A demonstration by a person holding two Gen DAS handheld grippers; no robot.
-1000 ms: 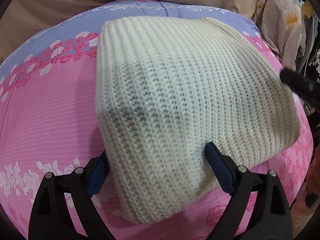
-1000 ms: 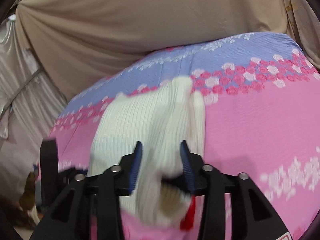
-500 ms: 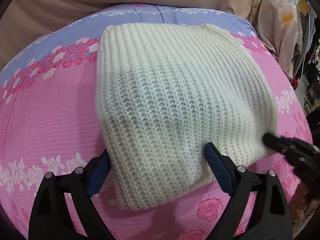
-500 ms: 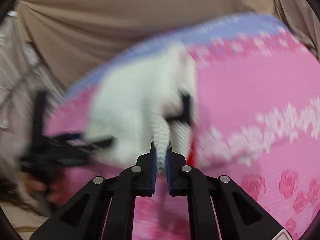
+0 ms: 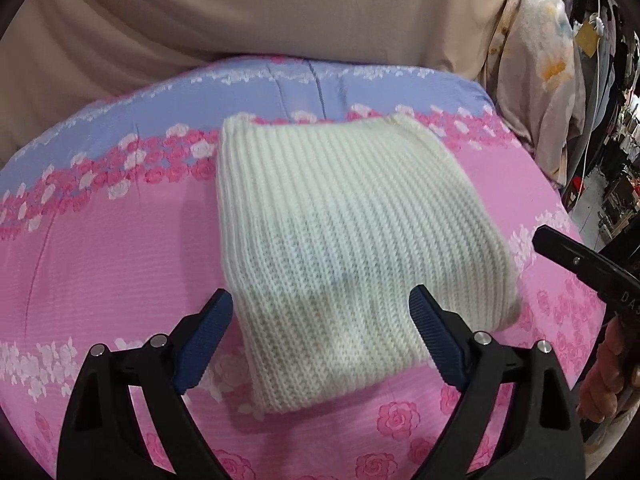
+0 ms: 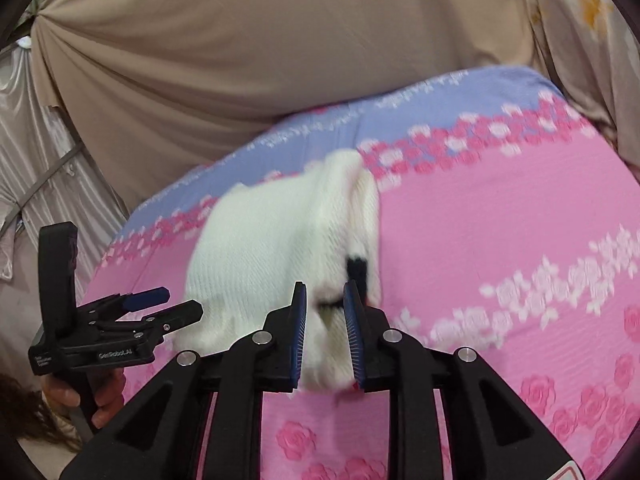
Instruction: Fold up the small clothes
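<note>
- Item: cream knitted garment (image 5: pixel 344 248), folded into a thick square, lying flat on the pink floral bedspread (image 5: pixel 100 264) near its blue band.
- Left gripper (image 5: pixel 320 340): fingers spread wide, hovering above the near edge of the knit; nothing grasped.
- Right gripper (image 6: pixel 325 332): fingers parting at this moment, the knit's near corner in line between them, pads not pressing on it; released, by my reading.
- Step judged: letting go after the fold.
- Advice: you did well to lift both tools straight up and clear, so no yarn snagged and the layers stayed squared.
</note>
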